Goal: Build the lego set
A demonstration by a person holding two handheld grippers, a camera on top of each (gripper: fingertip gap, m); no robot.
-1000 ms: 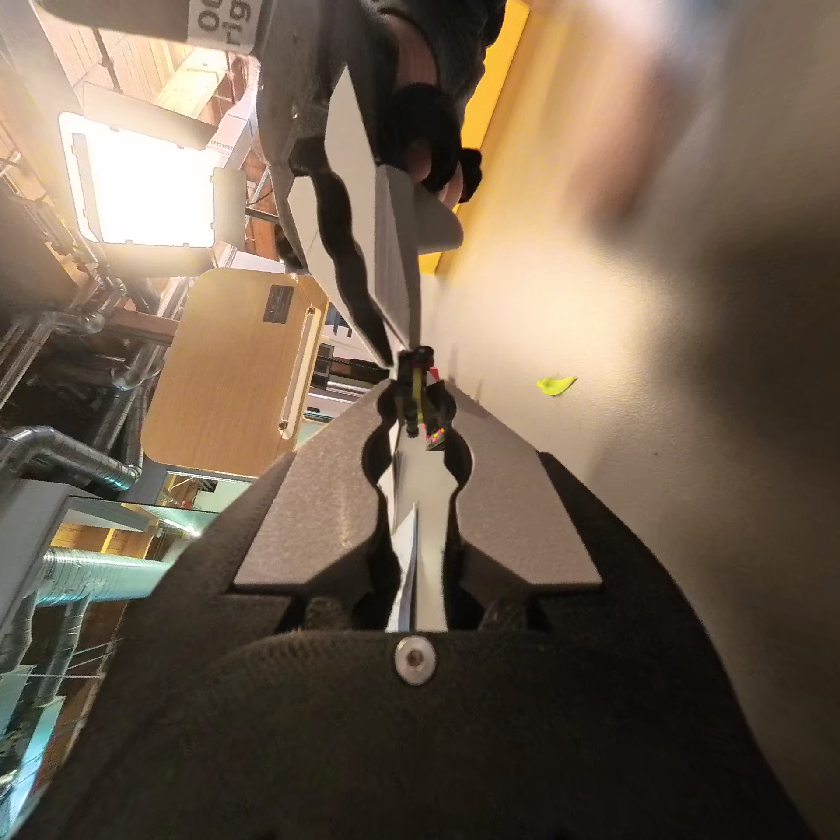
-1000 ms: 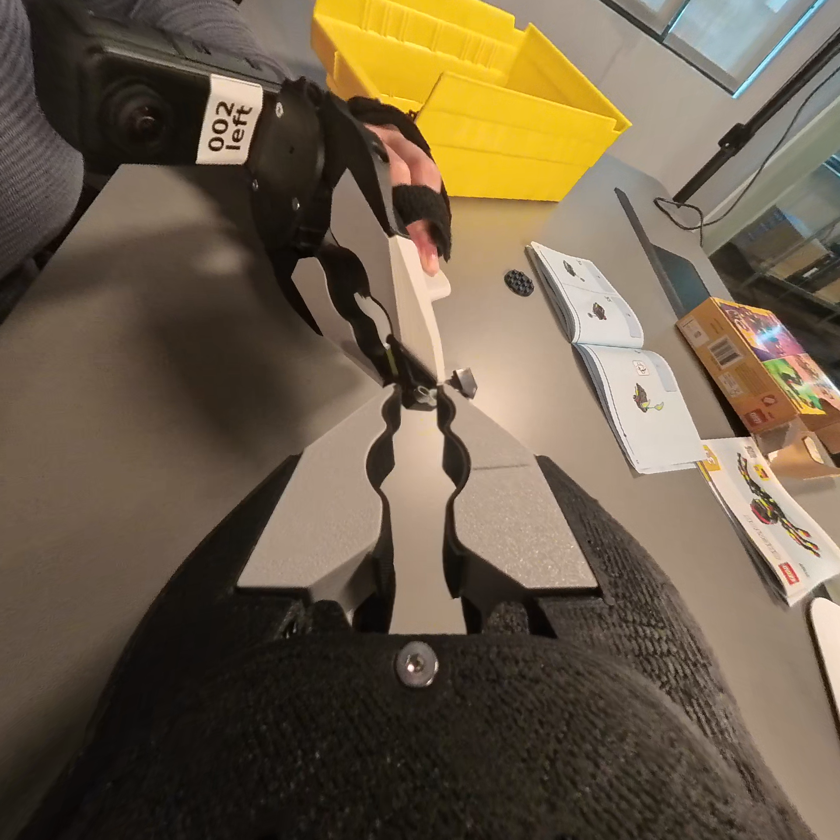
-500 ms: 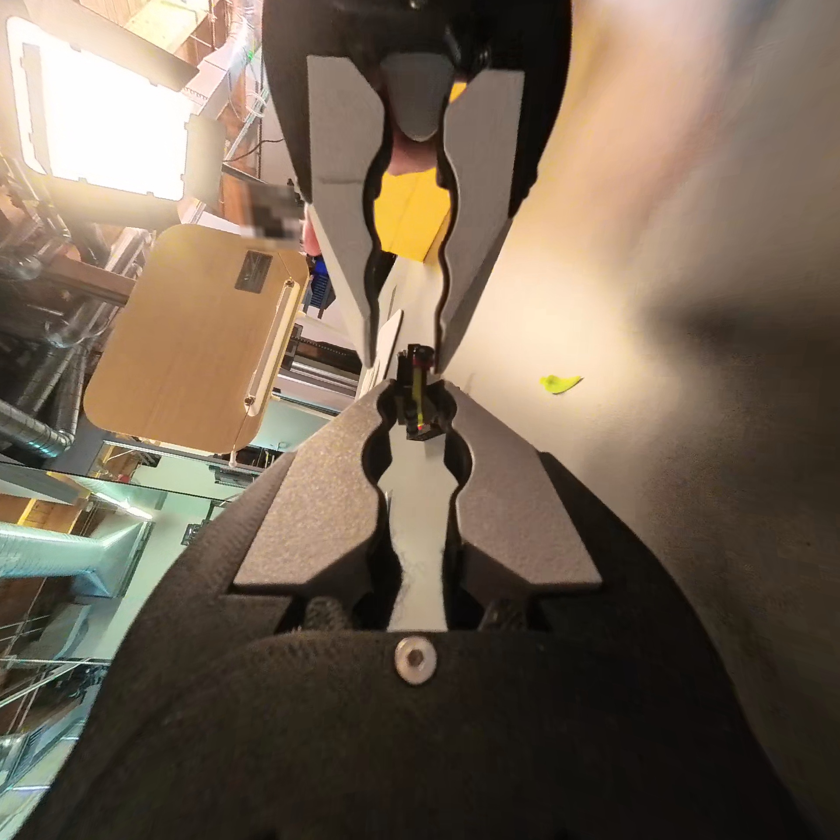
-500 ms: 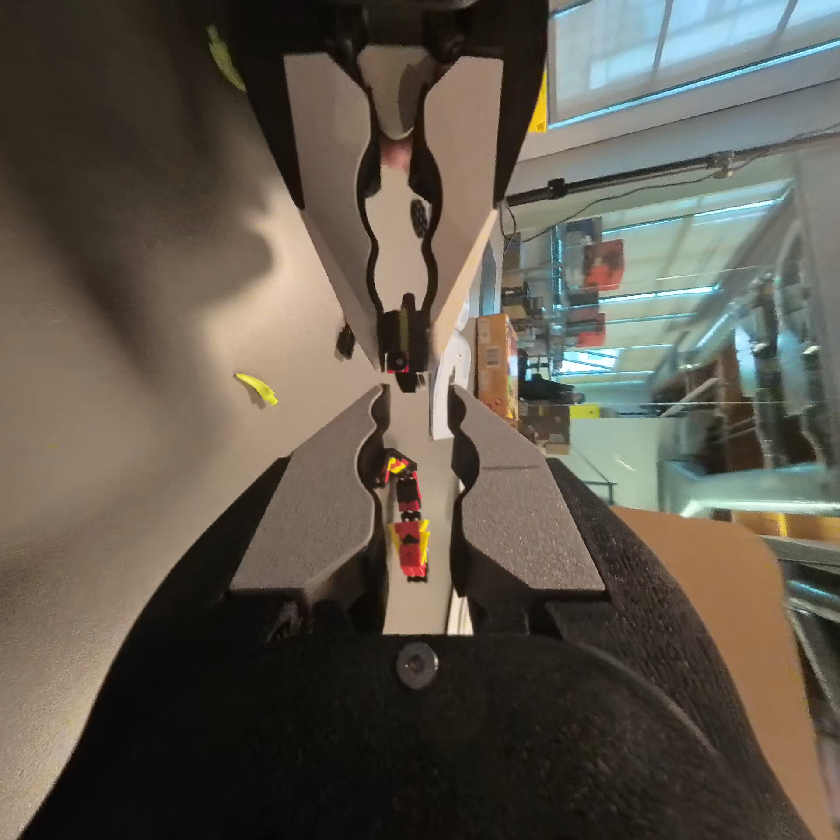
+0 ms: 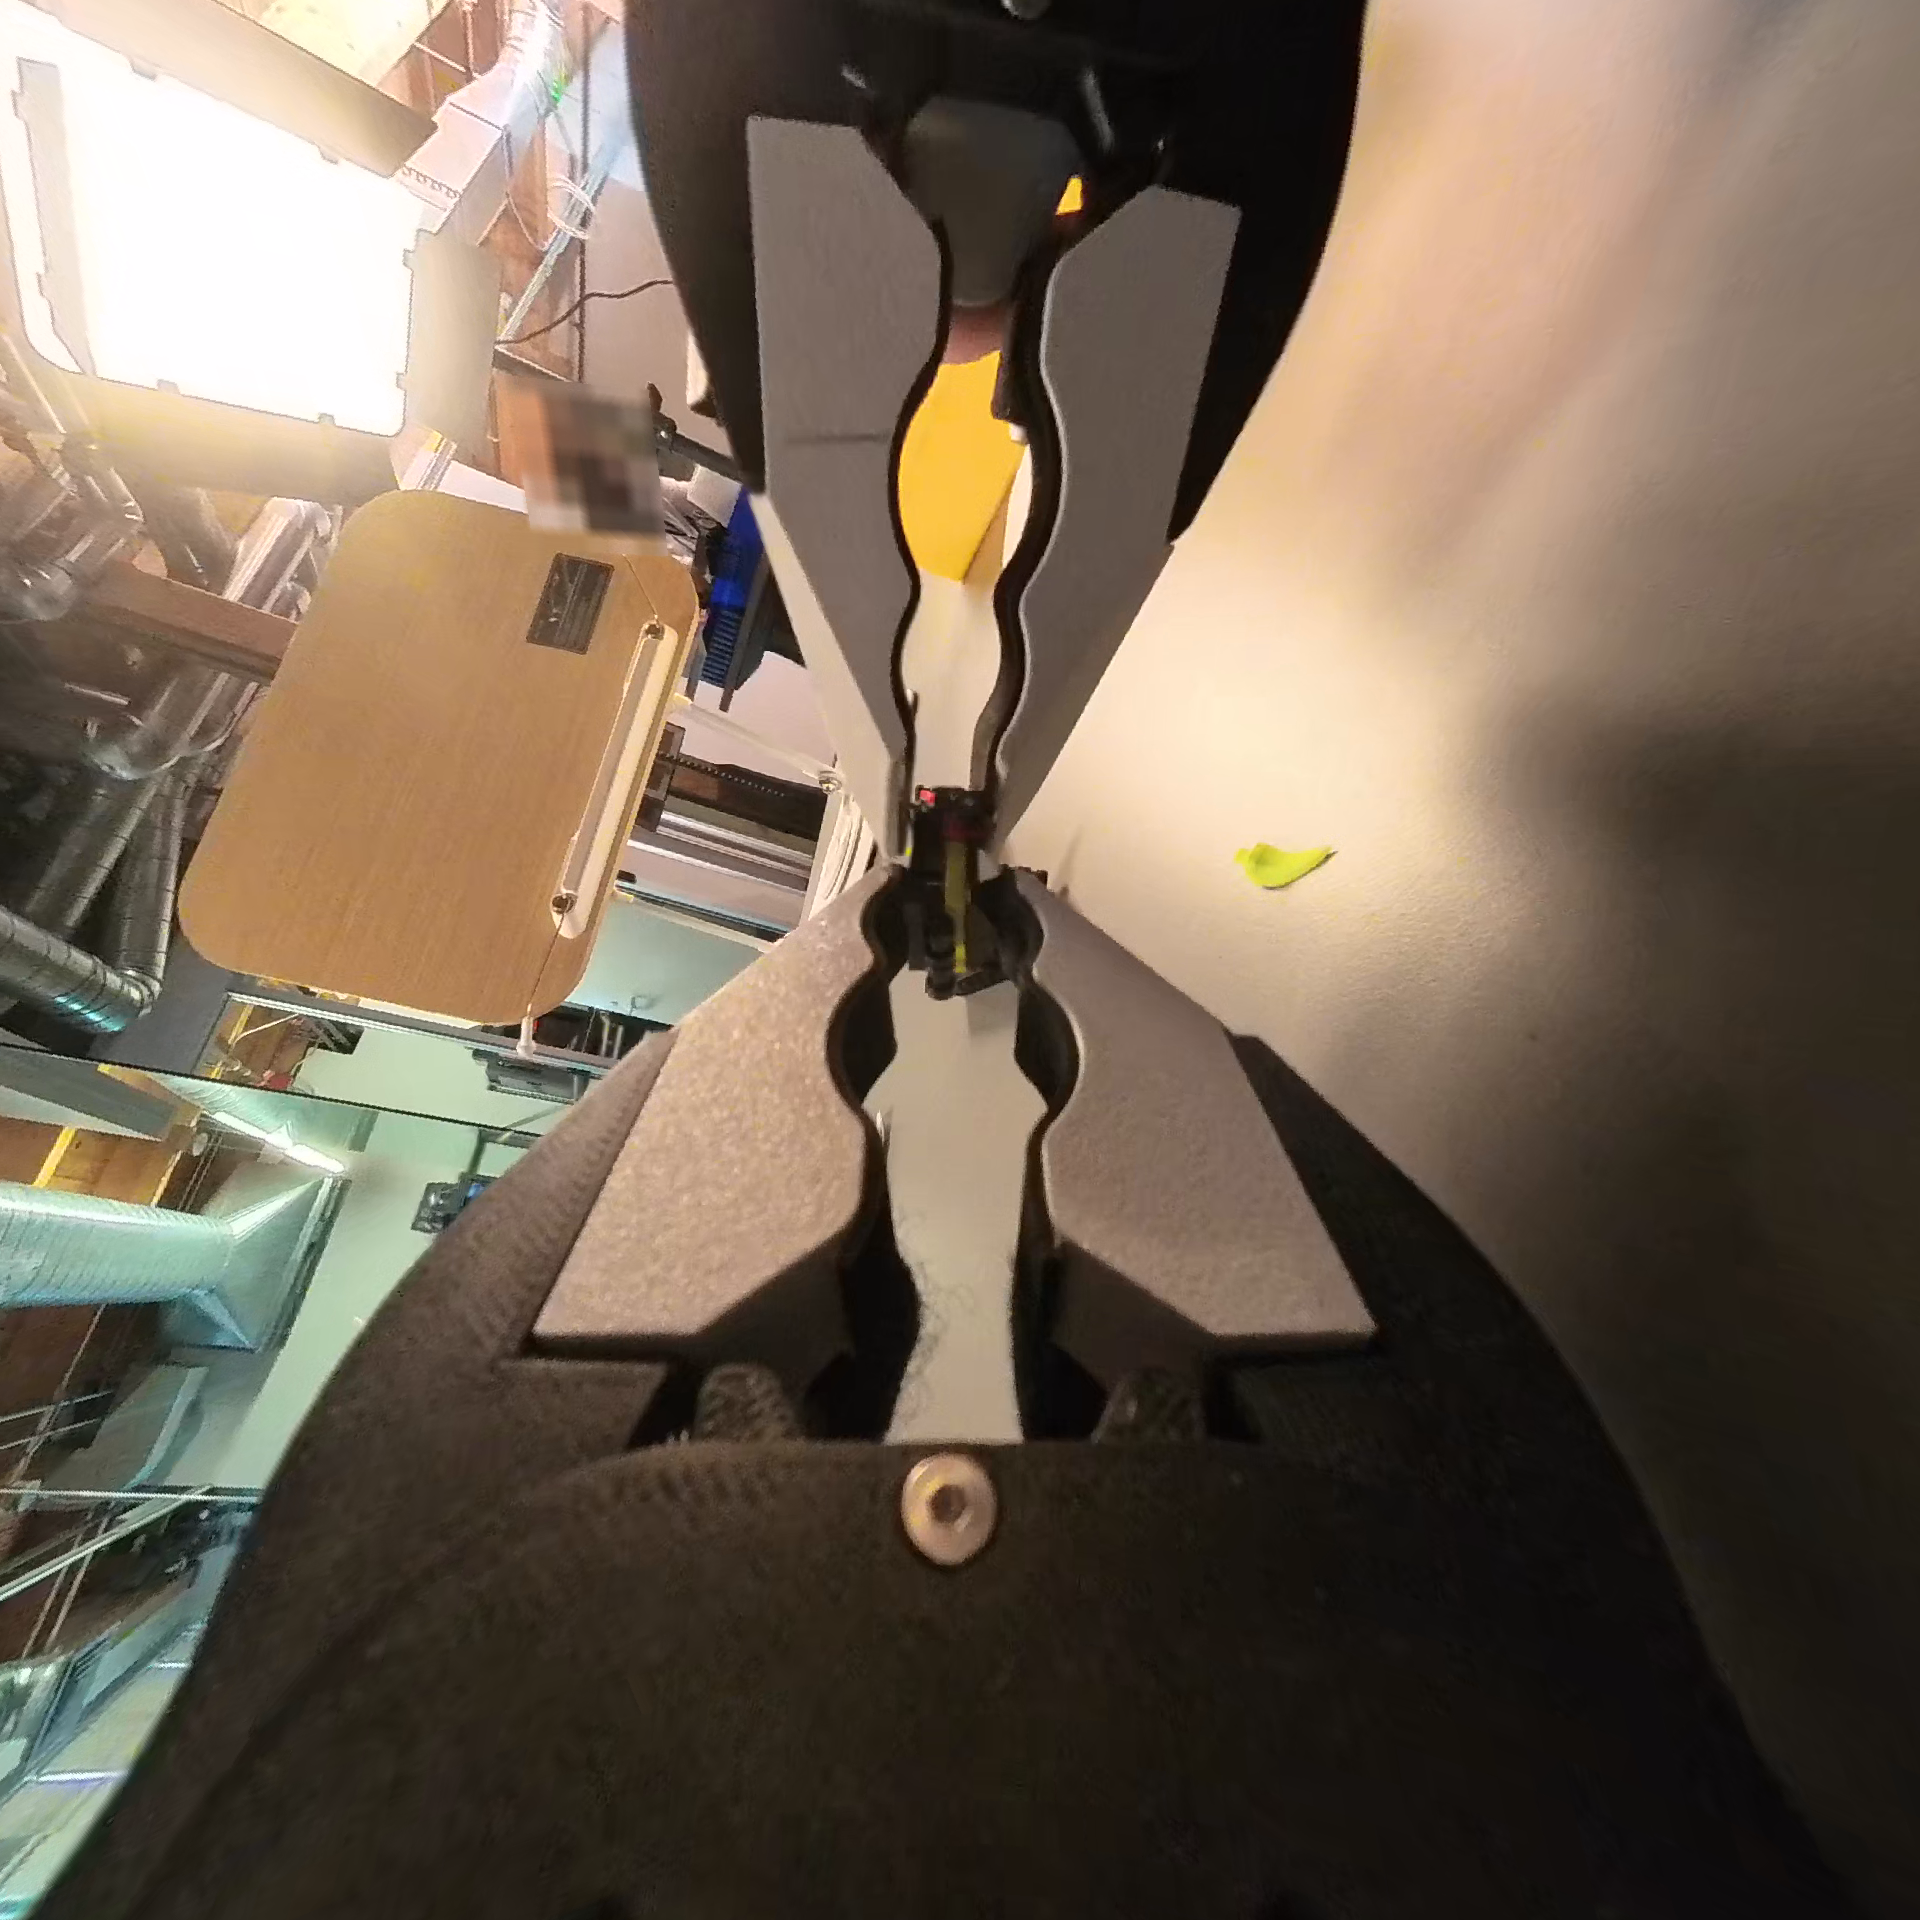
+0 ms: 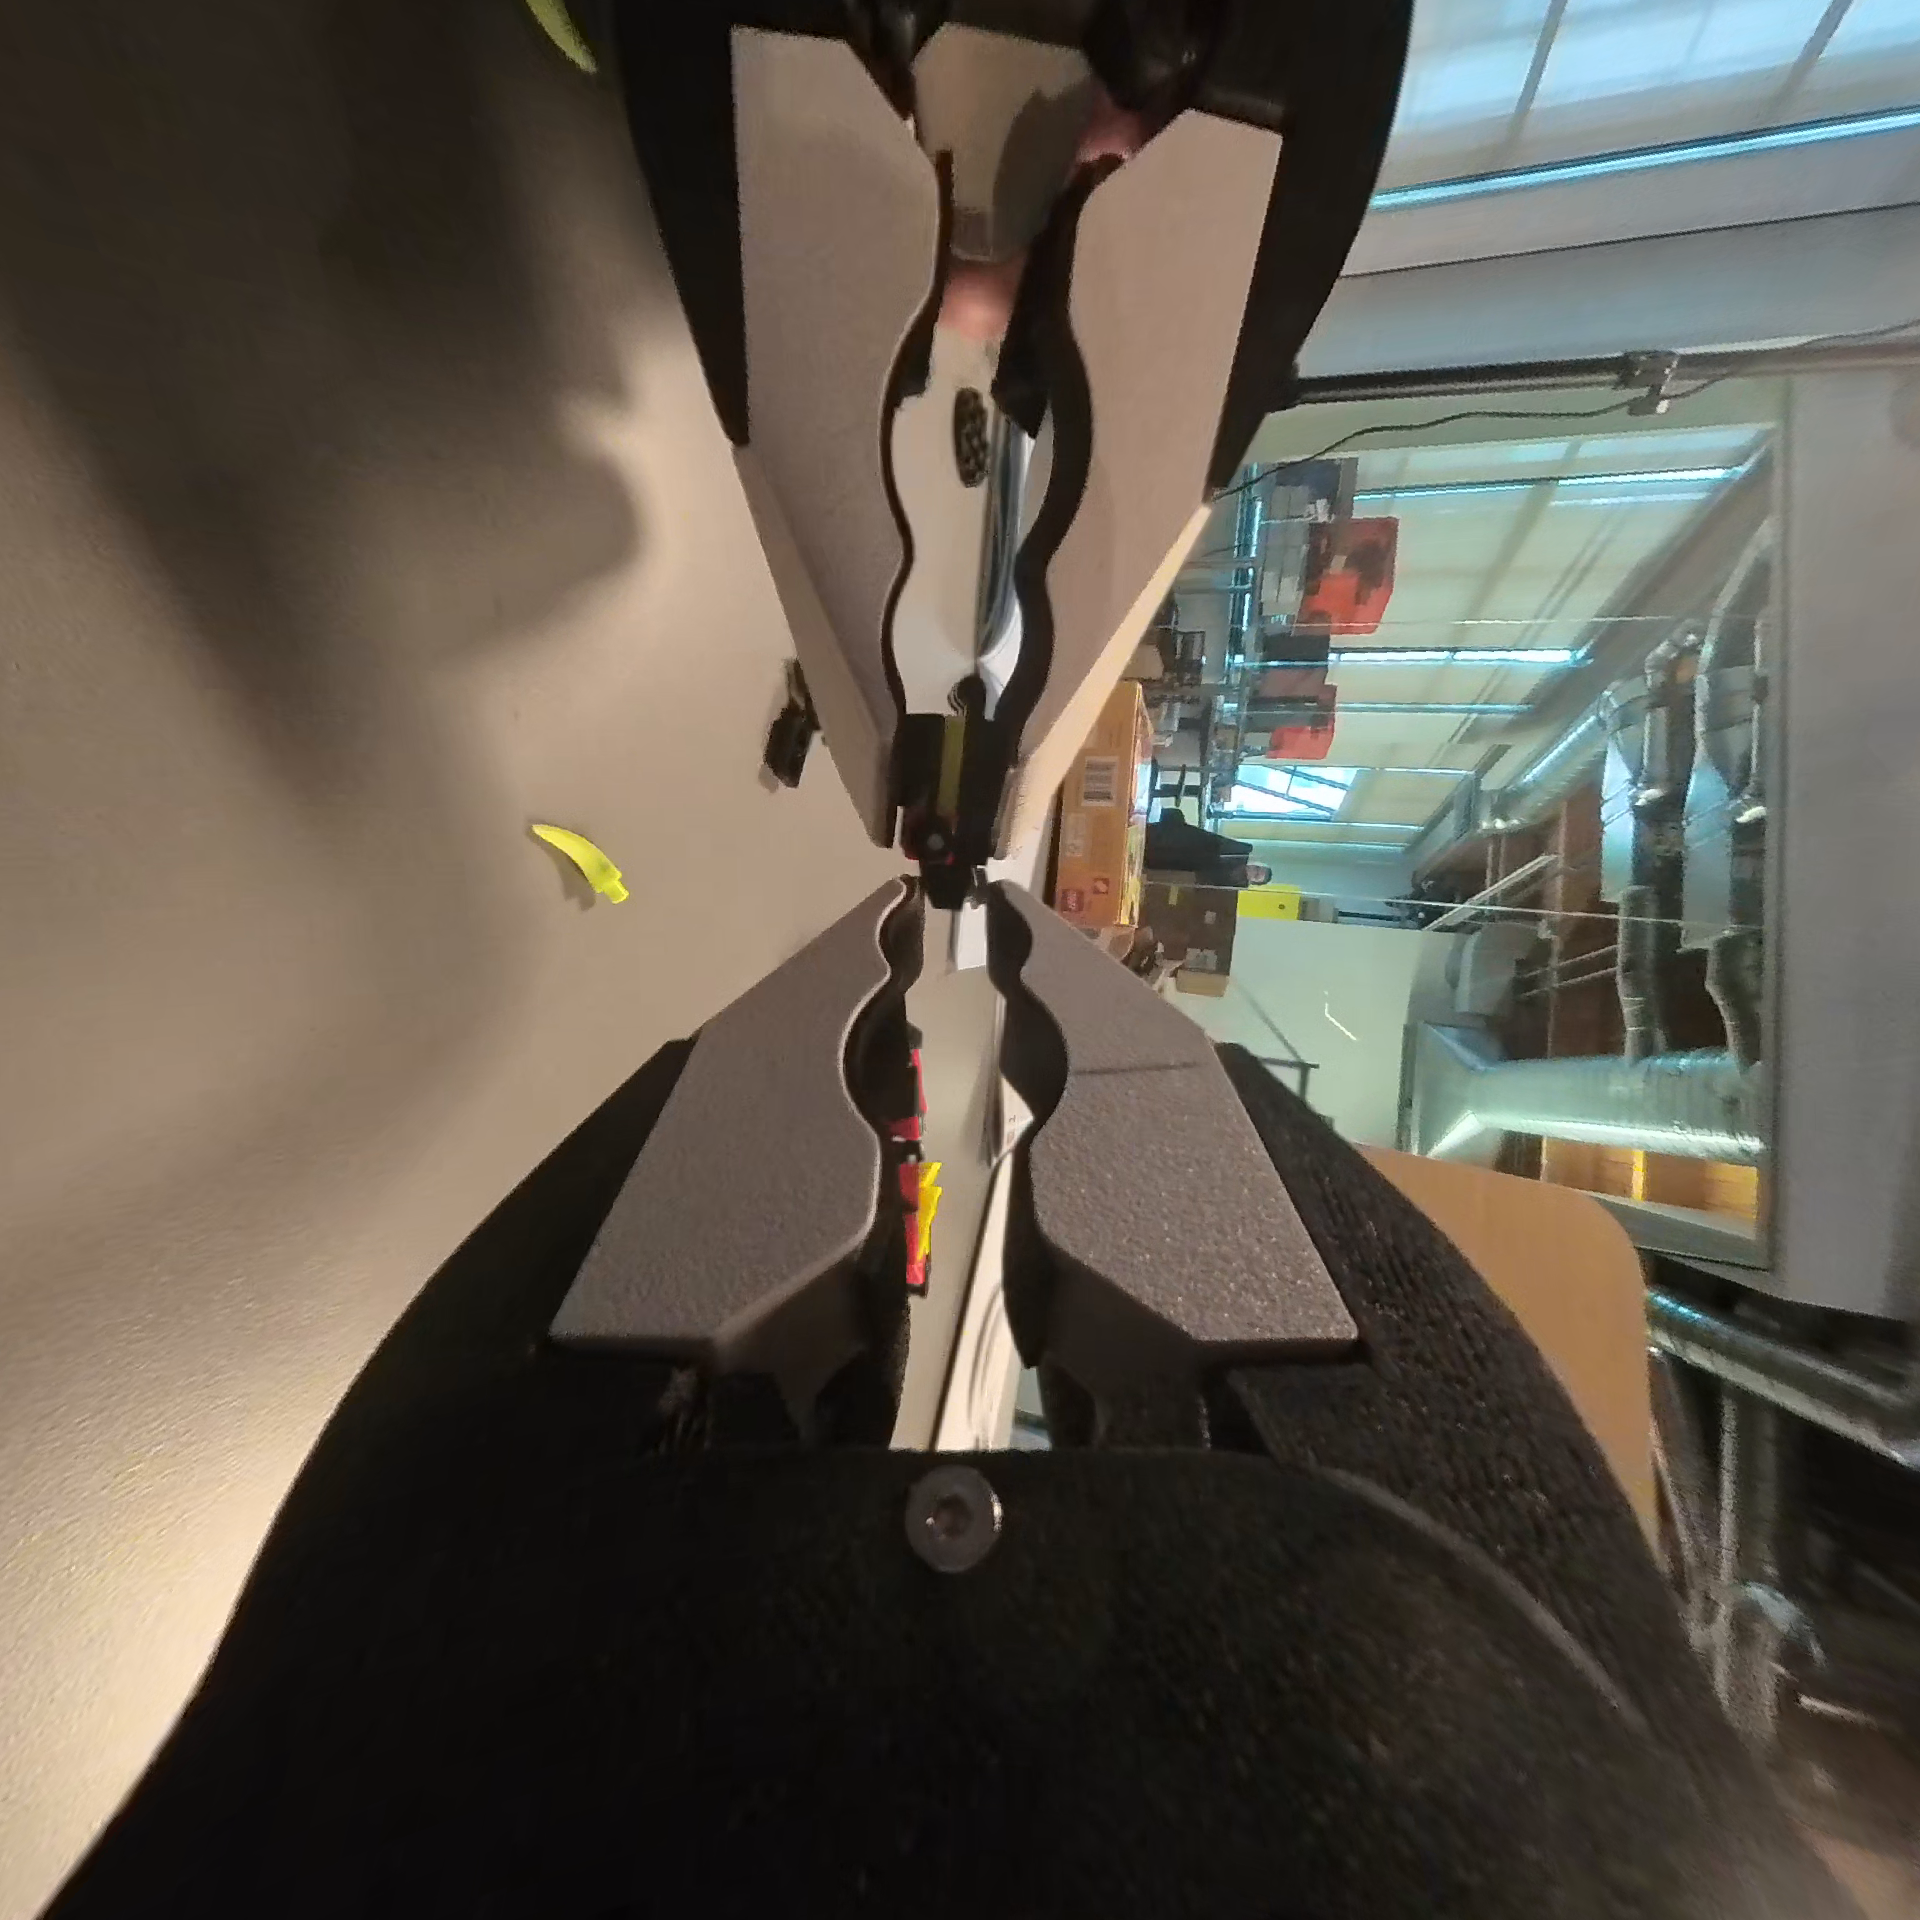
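- We are working over a plain grey table, which is filling the right of the left wrist view and the left of the right wrist view; a workshop with ducts and a bright lamp is showing on the other side.
- We are holding the 2 grippers tip to tip at frame centre. The left gripper is clamping a small black and yellow-green lego assembly, its jaws narrow around it.
- The right gripper is meeting that piece from the opposite side; its jaws are narrow, but we cannot tell whether they are actually gripping the black end.
- A red and yellow lego section is showing low between the right gripper's fingers, seemingly lying on the table behind.
- A loose lime claw piece is lying on the table, well apart from the tips.
- We judge we are in a joining or regrasping step; next we are needing square alignment and a steady, gentle press, without twisting.
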